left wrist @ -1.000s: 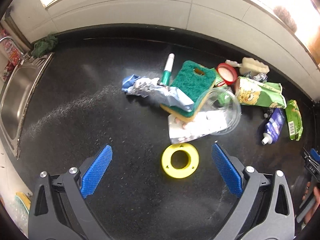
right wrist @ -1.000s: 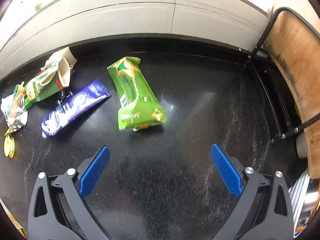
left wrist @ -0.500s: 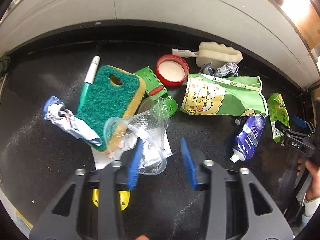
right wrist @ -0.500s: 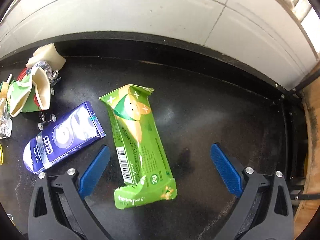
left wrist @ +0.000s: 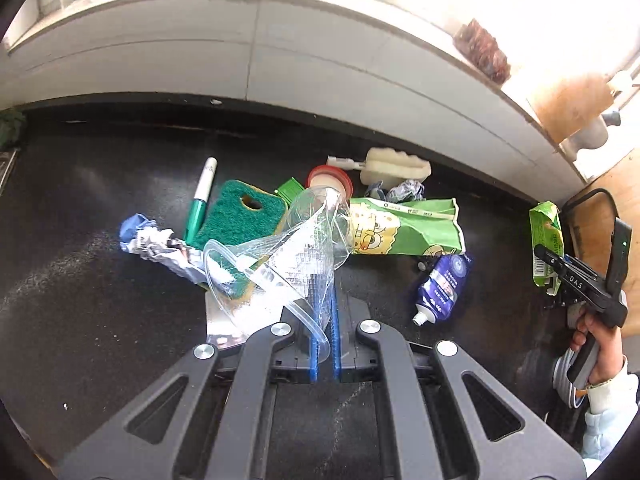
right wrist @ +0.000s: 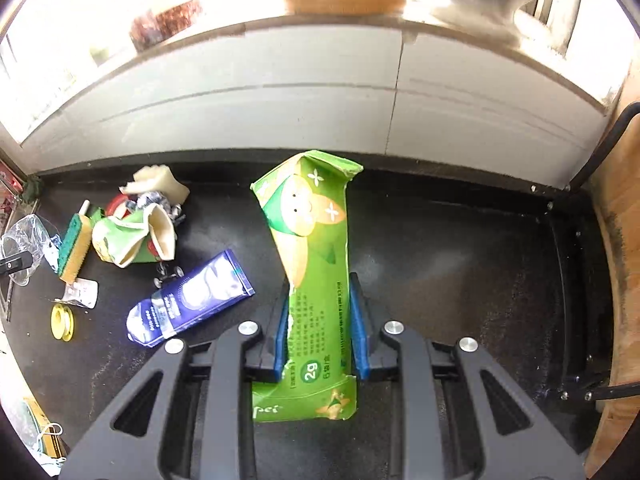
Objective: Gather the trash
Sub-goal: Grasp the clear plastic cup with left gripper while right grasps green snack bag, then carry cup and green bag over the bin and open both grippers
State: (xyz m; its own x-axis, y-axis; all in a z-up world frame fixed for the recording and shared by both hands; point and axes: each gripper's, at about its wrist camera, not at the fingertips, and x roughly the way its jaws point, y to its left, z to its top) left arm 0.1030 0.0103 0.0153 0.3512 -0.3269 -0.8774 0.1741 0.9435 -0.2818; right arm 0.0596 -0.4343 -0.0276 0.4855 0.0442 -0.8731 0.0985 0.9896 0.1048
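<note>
Nearest to you in the right wrist view, your right gripper (right wrist: 320, 332) is closing on the green wrapper (right wrist: 316, 280), which stands between the blue pads (right wrist: 357, 332) with both pads against its sides; you can read "2g" in a green circle near its lower end and the letters "pei" below that, and a cartoon face with white flower marks sits near its torn top, which reaches toward the back edge of the counter (right wrist: 440, 248). In the left wrist view, your left gripper (left wrist: 325, 332) is pinched tight on the rim of the crumpled clear plastic cup (left wrist: 288, 256), lifted above the pile. Just behind it on the counter lie the green sponge (left wrist: 240, 216), a crushed foil wrapper (left wrist: 160, 244) and a green pen (left wrist: 200, 204). To the right lies the blue tube (left wrist: 442, 284), its small print too fine to read, and beyond it the green cartoon bag (left wrist: 404, 228) with a yellow sponge character. Toward the back edge sit a red lid (left wrist: 330, 178) and a pale foam brush (left wrist: 394, 166). At the right edge of that view your hand (left wrist: 600, 344) grips the other tool, marked "DAS".
</note>
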